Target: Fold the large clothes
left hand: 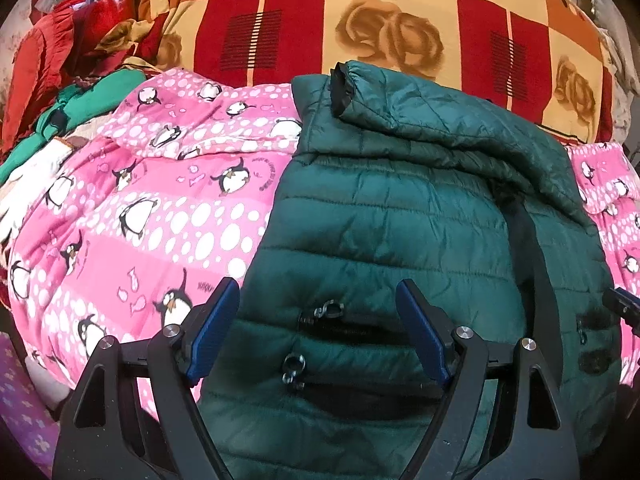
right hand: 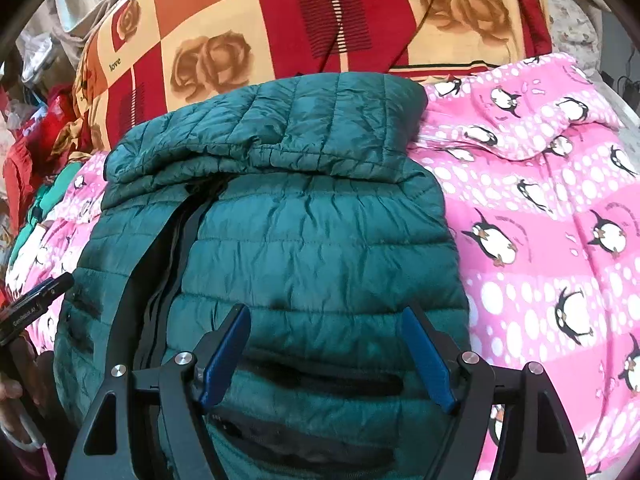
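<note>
A dark green quilted puffer jacket [left hand: 400, 208] lies front up on a pink penguin-print quilt [left hand: 152, 216]. Its sleeves are folded across the chest, one black-lined cuff [left hand: 340, 92] pointing up-left. My left gripper [left hand: 318, 296] is open and empty, hovering over the jacket's lower left with its pocket zip pulls [left hand: 326, 310]. In the right wrist view the jacket [right hand: 300, 240] fills the centre on the same quilt [right hand: 540, 220]. My right gripper [right hand: 326, 320] is open and empty over the jacket's lower right, beside the black front zipper [right hand: 172, 260]. The other gripper's tip shows in the right wrist view at the left edge [right hand: 36, 304].
A red, orange and cream rose-print blanket [left hand: 360, 20] lies behind the quilt. A heap of red and green clothes [left hand: 72, 60] is piled at the back left. A purple patterned surface [left hand: 20, 400] shows at the lower left.
</note>
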A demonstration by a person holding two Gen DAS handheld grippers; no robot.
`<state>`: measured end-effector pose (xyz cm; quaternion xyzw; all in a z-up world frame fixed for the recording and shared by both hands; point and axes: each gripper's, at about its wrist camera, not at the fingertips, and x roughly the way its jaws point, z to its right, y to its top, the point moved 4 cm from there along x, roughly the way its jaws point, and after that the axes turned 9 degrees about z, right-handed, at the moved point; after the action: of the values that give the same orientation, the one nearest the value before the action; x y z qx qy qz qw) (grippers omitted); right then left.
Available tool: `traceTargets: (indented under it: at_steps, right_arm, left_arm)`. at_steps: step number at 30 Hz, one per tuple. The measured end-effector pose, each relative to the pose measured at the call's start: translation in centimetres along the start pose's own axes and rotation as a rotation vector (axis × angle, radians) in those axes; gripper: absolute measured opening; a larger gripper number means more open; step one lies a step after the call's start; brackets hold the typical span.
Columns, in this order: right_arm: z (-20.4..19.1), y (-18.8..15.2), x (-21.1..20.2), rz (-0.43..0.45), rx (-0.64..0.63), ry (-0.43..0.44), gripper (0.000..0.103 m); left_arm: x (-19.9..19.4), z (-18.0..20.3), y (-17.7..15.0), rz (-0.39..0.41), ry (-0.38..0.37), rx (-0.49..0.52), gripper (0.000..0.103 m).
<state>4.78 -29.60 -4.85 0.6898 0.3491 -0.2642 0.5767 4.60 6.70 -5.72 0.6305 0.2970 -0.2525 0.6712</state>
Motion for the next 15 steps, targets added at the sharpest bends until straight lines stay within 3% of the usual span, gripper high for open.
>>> traceTargets:
  at_steps: [15]
  right_arm:
    - [-0.2, -2.5, -1.8, -0.008, 0.0, -0.016, 0.076]
  left_arm:
    - [-2.0, -1.0, -3.1, -0.03, -0.001, 0.007, 0.081]
